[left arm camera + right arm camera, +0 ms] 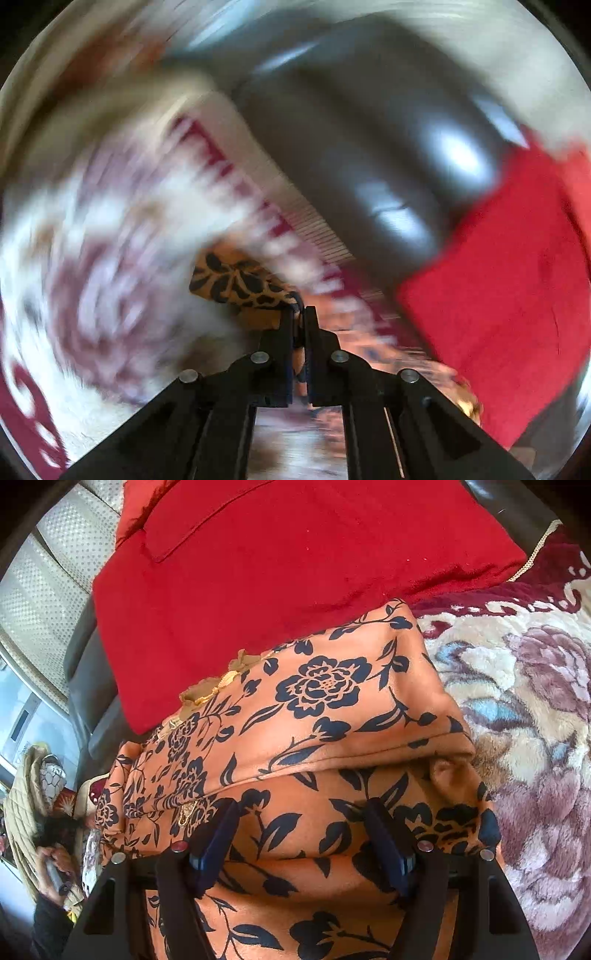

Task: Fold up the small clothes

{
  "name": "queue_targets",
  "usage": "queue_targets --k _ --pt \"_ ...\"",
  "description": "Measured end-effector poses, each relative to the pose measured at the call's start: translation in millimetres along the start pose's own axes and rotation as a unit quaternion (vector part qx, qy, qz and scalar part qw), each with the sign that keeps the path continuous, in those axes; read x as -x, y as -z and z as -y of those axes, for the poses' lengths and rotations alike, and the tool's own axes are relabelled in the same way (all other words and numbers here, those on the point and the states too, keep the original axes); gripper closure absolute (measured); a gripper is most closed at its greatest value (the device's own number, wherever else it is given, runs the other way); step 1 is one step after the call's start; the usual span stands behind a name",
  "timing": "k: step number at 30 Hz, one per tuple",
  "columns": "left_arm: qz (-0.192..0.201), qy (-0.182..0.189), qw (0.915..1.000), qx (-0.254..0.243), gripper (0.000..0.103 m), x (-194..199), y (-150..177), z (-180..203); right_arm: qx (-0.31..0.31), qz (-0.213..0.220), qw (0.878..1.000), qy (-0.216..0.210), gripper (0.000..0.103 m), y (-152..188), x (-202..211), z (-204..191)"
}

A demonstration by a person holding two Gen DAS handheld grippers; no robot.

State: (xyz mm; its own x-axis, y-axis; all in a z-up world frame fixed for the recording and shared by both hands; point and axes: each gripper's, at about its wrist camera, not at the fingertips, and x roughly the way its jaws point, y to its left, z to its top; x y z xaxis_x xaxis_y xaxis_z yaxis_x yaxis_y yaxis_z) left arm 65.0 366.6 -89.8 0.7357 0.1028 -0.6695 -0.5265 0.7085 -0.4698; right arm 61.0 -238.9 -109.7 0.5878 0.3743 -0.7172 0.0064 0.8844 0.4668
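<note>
An orange garment with a dark blue flower print (332, 716) lies partly folded on a plush floral blanket (535, 701), its upper layer doubled over. My right gripper (301, 805) is open just above the garment's lower part, holding nothing. In the left wrist view, which is badly motion-blurred, my left gripper (300, 314) is shut on a corner of the same orange printed cloth (236, 280), which hangs up and left from the fingertips.
A red cloth (277, 561) lies behind the garment and also shows in the left wrist view (509, 266). A dark padded headboard or seat (369, 147) stands beyond. A person (48, 849) sits at the far left.
</note>
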Motion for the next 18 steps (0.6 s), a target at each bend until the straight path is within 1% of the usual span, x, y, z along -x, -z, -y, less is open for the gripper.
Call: queue_targets --k 1,2,3,4,5,6,7,8,10,11,12,13,14,15,17,18 --pt "0.019 0.024 0.9987 -0.040 0.098 17.7 -1.4 34.5 -0.003 0.001 1.000 -0.002 0.029 -0.3 1.1 1.5" --pt "0.036 0.053 0.9949 -0.079 0.098 35.4 0.1 70.9 -0.008 0.003 1.000 -0.006 0.029 -0.7 2.3 3.3" --pt "0.044 0.073 0.9909 -0.104 0.098 47.3 3.3 94.8 -0.012 0.004 1.000 -0.009 0.029 -1.1 3.3 4.3" --pt "0.051 0.106 0.9821 -0.147 0.098 62.5 13.0 136.6 -0.020 0.005 1.000 -0.016 0.029 -1.4 4.6 7.1" --pt "0.051 0.130 0.9744 -0.176 0.098 71.2 23.0 166.3 -0.026 0.005 0.999 -0.020 0.029 -1.5 5.8 8.4" --pt "0.050 0.147 0.9685 -0.195 0.098 76.2 31.5 186.2 -0.032 0.007 0.999 -0.026 0.029 -1.7 7.8 10.4" --pt "0.041 0.176 0.9575 -0.224 0.098 81.7 50.2 220.6 -0.036 0.008 0.999 -0.029 0.029 -1.9 9.2 11.4" --pt "0.029 0.194 0.9495 -0.245 0.098 82.6 65.4 242.9 -0.044 0.009 0.998 -0.033 0.029 -2.2 11.5 13.3" --pt "-0.008 0.221 0.9298 -0.294 0.096 74.2 104.1 284.8 -0.053 0.013 0.997 -0.046 0.029 -3.5 16.9 15.0" --pt "-0.031 0.233 0.9194 -0.316 0.096 66.4 124.7 297.7 -0.056 0.017 0.997 -0.053 0.029 -4.7 21.0 15.3" --pt "-0.056 0.242 0.9090 -0.335 0.079 59.1 141.8 305.1 -0.057 0.019 0.997 -0.057 0.029 -6.3 24.2 15.3" --pt "-0.092 0.249 0.8945 -0.360 0.056 45.3 164.9 310.0 -0.057 0.021 0.996 -0.065 0.029 -9.5 28.9 14.8" --pt "-0.110 0.239 0.8916 -0.369 0.050 37.6 179.5 307.6 -0.058 0.022 0.996 -0.067 0.026 -11.6 31.5 14.7" --pt "-0.122 0.219 0.8954 -0.368 0.049 22.8 189.3 298.9 -0.060 0.025 0.995 -0.070 0.022 -14.4 34.5 14.8" --pt "-0.144 0.183 0.9085 -0.347 0.049 0.0 193.9 269.7 -0.063 0.031 0.995 -0.077 0.019 -22.3 38.8 14.7" --pt "-0.150 0.169 0.9171 -0.329 0.049 -5.9 190.7 253.1 -0.065 0.032 0.994 -0.081 0.018 -26.5 37.9 14.0"
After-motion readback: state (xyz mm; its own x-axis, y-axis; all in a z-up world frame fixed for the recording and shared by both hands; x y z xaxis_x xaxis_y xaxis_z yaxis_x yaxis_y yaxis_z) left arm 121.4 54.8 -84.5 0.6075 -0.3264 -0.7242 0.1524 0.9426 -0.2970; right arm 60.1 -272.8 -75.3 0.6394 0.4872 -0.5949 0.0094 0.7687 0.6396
